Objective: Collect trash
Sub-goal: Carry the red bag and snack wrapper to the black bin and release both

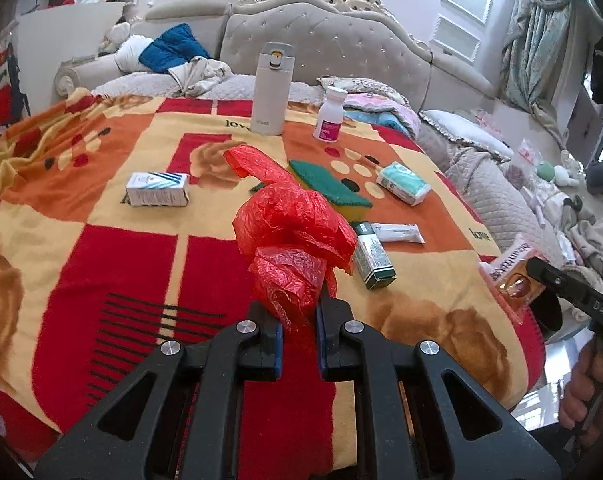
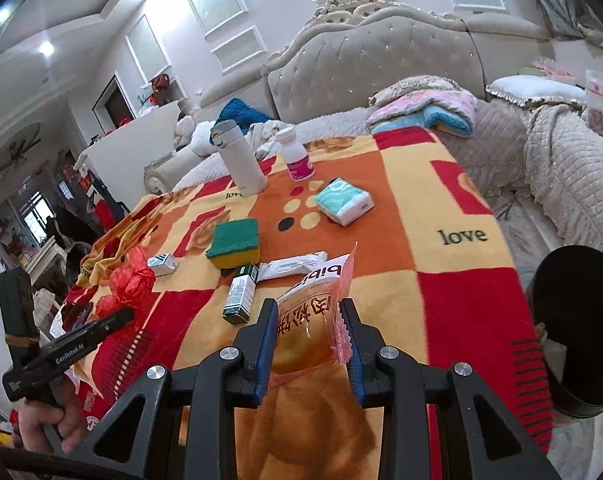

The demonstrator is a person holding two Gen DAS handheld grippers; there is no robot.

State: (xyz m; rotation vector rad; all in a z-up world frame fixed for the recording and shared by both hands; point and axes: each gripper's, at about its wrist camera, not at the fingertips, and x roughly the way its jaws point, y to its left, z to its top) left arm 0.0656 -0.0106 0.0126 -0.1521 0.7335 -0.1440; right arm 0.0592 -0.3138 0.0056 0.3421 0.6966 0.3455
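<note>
flask point(image 1: 268, 88) behind sponge point(image 1: 328, 184), on blanket point(image 1: 113, 248)

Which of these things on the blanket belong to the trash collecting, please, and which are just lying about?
Job: red plastic bag in left claw; snack wrapper in right claw.
Lying about: flask, pill bottle, sponge, tissue pack.

Thermos point(image 1: 268, 90), sponge point(image 1: 328, 184), pill bottle point(image 1: 330, 115)

Two close wrist views angled down along tongs, both sharing the blanket point(image 1: 401, 272) toward the headboard point(image 2: 381, 64)
</note>
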